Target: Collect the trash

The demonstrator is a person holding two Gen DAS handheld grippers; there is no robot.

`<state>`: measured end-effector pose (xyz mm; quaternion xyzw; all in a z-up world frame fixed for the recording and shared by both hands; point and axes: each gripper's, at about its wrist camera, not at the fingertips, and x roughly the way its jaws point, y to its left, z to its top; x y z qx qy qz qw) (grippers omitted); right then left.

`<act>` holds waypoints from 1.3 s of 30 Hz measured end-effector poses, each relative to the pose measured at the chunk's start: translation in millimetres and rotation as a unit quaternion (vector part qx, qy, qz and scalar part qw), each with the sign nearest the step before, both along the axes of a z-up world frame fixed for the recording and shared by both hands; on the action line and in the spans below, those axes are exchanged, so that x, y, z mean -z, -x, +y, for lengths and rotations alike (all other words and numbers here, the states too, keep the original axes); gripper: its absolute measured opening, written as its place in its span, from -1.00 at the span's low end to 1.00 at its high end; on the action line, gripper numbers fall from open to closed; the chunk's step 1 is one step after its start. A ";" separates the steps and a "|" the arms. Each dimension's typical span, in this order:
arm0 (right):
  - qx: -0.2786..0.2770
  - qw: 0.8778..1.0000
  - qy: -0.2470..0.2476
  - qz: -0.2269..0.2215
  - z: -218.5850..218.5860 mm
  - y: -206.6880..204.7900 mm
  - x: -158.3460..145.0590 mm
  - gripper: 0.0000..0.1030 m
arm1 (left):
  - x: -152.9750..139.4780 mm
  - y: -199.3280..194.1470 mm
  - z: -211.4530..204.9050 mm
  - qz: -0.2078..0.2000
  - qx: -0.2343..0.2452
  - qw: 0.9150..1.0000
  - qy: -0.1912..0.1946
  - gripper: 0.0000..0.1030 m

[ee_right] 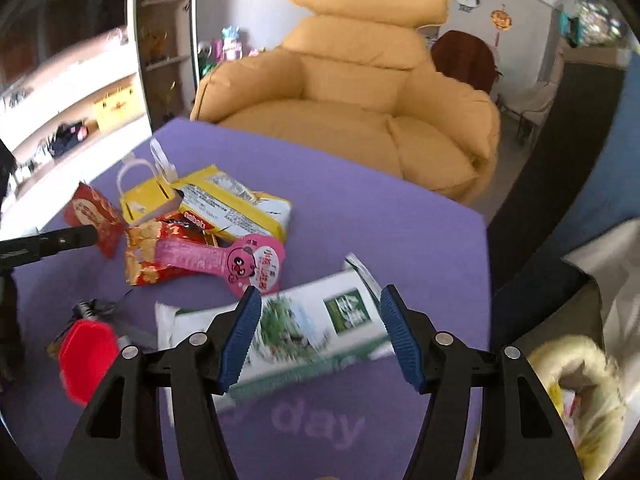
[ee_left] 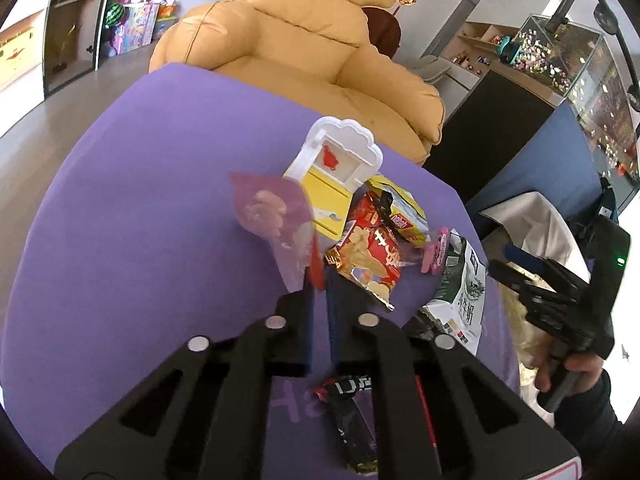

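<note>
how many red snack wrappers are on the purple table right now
2 that I can make out: a translucent red wrapper pinched in the left gripper, and a red-gold wrapper lying under the pink packet. More may be buried.

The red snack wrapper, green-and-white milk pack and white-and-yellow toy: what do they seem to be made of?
Red snack wrapper: probably metallised plastic film, glossy; crinkled, gold foil-like edges.
Green-and-white milk pack: likely soft printed plastic or laminate; flat pouch, sealed ends; blurred.
White-and-yellow toy: seemingly rigid moulded plastic, smooth, slightly shiny.
</note>
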<state>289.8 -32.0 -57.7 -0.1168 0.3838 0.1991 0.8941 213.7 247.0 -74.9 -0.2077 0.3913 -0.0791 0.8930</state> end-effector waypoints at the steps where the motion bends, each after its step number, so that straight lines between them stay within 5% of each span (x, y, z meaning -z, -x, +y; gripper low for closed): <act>1: 0.003 1.000 -0.010 0.004 -4.4 4.7 -1.9 0.14 | -0.9 0.4 -0.6 -0.001 0.000 1.000 -0.002 -0.95; 7: -0.037 0.997 -0.054 0.043 -1.6 28.5 -3.7 0.14 | -10.4 6.7 -1.4 -0.011 0.009 1.000 0.002 -0.98; 15: -0.176 0.979 -0.060 0.079 72.5 51.5 3.6 0.10 | -25.7 23.7 7.5 -0.026 0.012 1.000 -0.007 -0.98; 19: -0.187 0.973 -0.063 0.118 100.4 38.3 14.9 0.06 | -24.0 33.0 20.7 -0.023 0.000 1.000 -0.002 -0.98; 21: -0.182 0.970 -0.073 0.142 110.6 28.7 21.6 -0.06 | -23.0 37.1 25.5 -0.023 -0.005 1.000 0.002 -0.98; 25: -0.191 0.962 -0.075 0.179 124.0 22.3 33.4 -0.63 | -23.8 40.9 28.9 -0.027 -0.004 1.000 0.007 -0.98; 29: -0.189 0.967 -0.077 0.155 121.4 27.8 22.9 -0.83 | -29.3 40.0 24.4 -0.034 0.001 0.999 0.010 -0.98; 39: -0.134 0.980 -0.131 0.066 61.6 24.4 -47.2 -0.85 | -62.2 39.3 -12.4 -0.070 0.045 0.997 0.010 -0.98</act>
